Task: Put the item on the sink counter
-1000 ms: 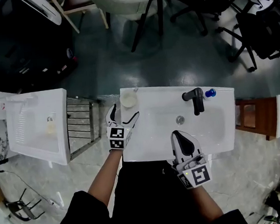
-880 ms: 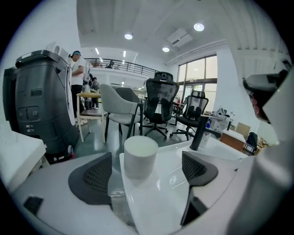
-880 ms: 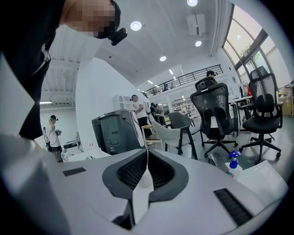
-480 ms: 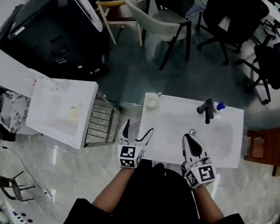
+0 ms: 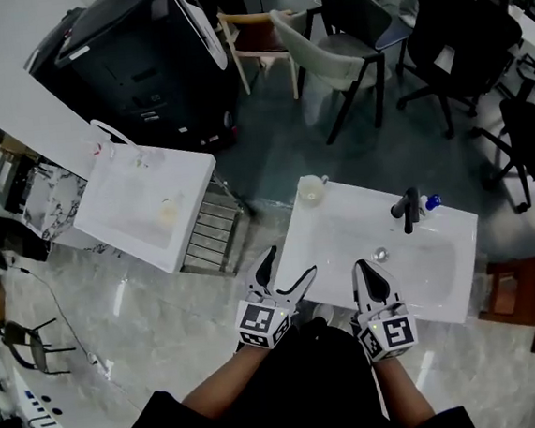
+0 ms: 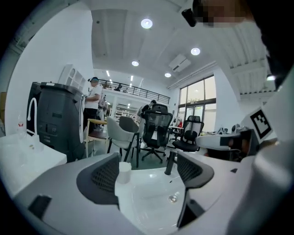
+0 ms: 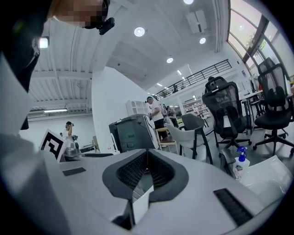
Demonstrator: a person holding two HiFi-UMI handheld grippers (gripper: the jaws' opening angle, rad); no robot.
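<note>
- Firstly, a white rectangular basin point(image 5: 134, 198) stands at the far left, with a small pale object in it that is too blurred to identify.
- A ribbed metal rack point(image 5: 208, 235) sits beside it.
- The left gripper point(image 5: 291, 264) hovers off the counter's near left corner, its ridged dark jaws spread wide and closing on nothing.
- A round white cup point(image 5: 311, 189) stands on the glossy white sink counter point(image 5: 343, 212), at its far left corner.
- The right gripper point(image 5: 368, 279) is at the near edge, jaws pressed together and empty.
- A black faucet point(image 5: 408, 209) rises at the far edge.
- A blue-topped bottle point(image 5: 428, 202) stands just beside it.
</note>
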